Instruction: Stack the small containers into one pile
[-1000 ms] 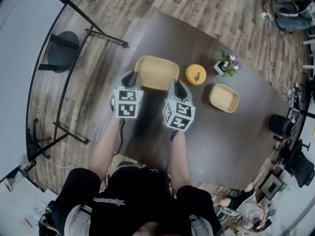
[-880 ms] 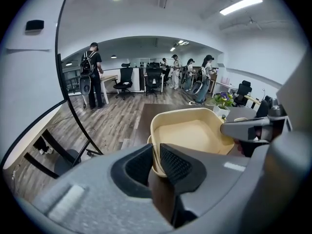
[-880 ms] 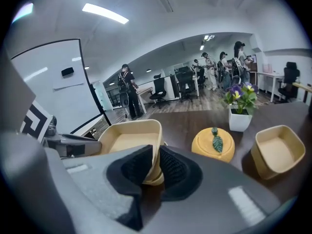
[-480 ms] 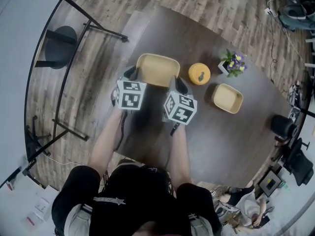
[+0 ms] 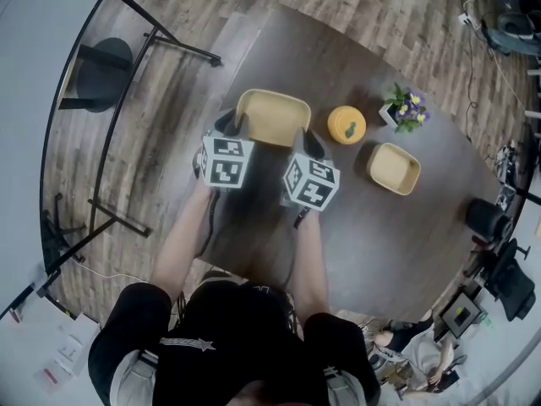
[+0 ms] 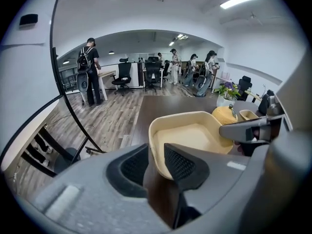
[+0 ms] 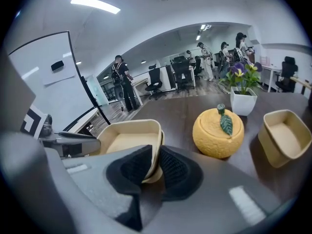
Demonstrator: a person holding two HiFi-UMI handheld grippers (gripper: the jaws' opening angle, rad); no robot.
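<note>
Tray (image 5: pixel 272 118) appears set down on table (image 5: pixel 380 244), a gripper at each near corner. Left gripper (image 5: pixel 226 127) jaws have just been opening, rim loose between them. Right gripper (image 5: pixel 309 142) clamps rim. Best release right fully, then back both out level, without dragging tray. Small tray (image 5: pixel 393 168) lies well apart.

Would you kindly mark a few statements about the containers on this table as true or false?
1. The right gripper is closed on the wall of the large container. True.
2. The orange jar sits inside the small container. False: it stands on the table beside the small container, apart from it.
3. The flower pot stands on the table. True.
4. The small container is nested in the large container. False: it sits apart on the table, on the far side of the orange jar.
</note>
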